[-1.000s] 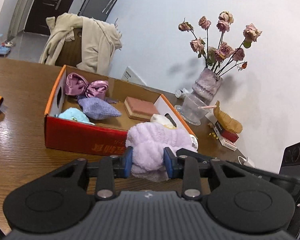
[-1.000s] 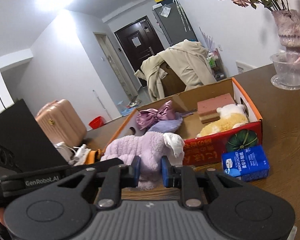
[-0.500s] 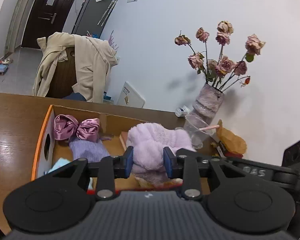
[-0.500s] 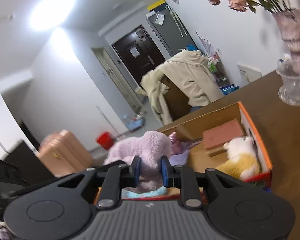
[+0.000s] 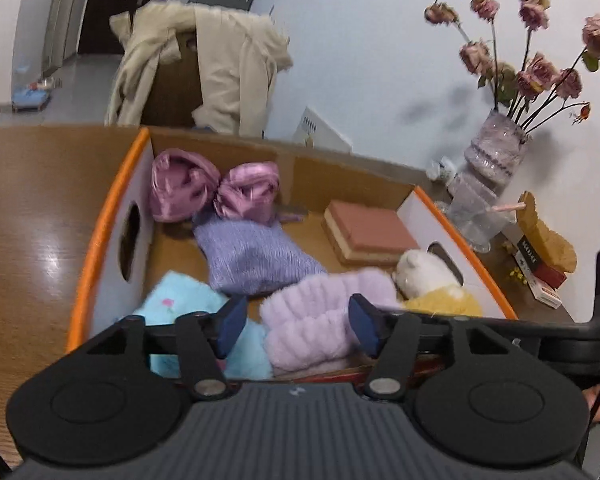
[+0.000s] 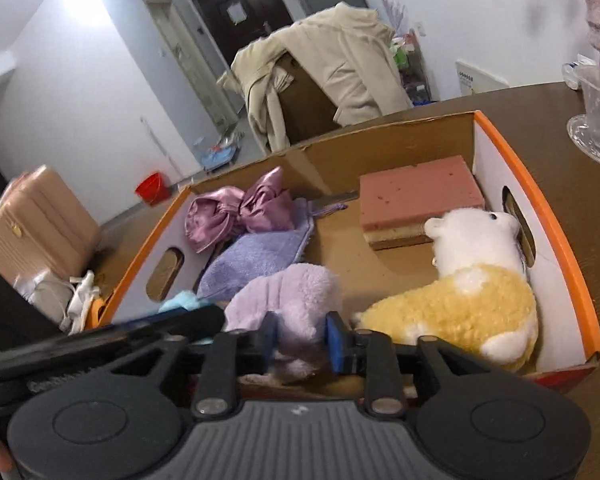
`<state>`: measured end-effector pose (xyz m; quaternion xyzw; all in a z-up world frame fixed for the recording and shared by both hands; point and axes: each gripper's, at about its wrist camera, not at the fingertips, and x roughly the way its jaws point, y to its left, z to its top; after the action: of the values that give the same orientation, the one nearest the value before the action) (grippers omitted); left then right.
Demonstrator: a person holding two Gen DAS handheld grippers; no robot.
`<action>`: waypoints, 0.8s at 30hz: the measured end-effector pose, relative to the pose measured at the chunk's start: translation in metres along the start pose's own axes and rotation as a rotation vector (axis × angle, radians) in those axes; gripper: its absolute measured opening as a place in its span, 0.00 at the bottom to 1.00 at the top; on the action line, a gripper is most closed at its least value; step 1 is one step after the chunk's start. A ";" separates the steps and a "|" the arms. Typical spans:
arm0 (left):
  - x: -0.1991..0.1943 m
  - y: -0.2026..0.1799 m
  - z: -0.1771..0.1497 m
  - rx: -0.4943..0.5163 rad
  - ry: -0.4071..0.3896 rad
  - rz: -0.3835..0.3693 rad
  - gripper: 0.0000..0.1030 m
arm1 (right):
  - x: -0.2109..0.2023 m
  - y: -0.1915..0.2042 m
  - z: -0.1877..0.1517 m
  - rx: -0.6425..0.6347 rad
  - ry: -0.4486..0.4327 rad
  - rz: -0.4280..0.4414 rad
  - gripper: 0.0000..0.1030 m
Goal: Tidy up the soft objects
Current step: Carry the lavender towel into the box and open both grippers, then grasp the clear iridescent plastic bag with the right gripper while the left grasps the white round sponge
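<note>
Grippers left [image 5: 296,326] and right [image 6: 300,340], jaws just opening around lilac plush towel [image 5: 320,320], risk snagging its pile and dragging it from box [image 5: 100,240] on withdrawal.

Beyond my jaws I see a coat-draped chair [image 5: 188,76], a dark door [image 6: 240,12] and pale walls [image 5: 380,60].

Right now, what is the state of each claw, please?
Left claw: open, jaws just opening, fluffy lilac towel between them, pads off it.
Right claw: jaws just opening; whether the pads grip the towel cannot be told.
</note>
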<state>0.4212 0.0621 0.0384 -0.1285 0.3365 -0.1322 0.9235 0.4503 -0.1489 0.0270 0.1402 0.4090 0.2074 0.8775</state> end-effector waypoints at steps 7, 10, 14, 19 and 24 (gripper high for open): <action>-0.063 -0.017 -0.002 0.067 -0.120 0.035 0.69 | -0.056 0.021 0.005 -0.144 -0.132 -0.054 0.52; -0.097 -0.029 -0.016 0.121 -0.175 0.057 0.74 | -0.099 0.029 0.002 -0.188 -0.217 -0.045 0.55; -0.139 -0.043 -0.053 0.225 -0.283 0.115 0.85 | -0.156 0.039 -0.026 -0.254 -0.375 -0.060 0.73; -0.178 -0.048 -0.109 0.259 -0.364 0.116 0.93 | -0.198 0.043 -0.083 -0.280 -0.469 -0.126 0.84; -0.209 -0.046 -0.163 0.222 -0.403 0.123 0.96 | -0.216 0.047 -0.149 -0.320 -0.522 -0.172 0.85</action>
<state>0.1523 0.0643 0.0552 -0.0294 0.1359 -0.0833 0.9868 0.1979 -0.1996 0.0955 0.0138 0.1428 0.1512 0.9781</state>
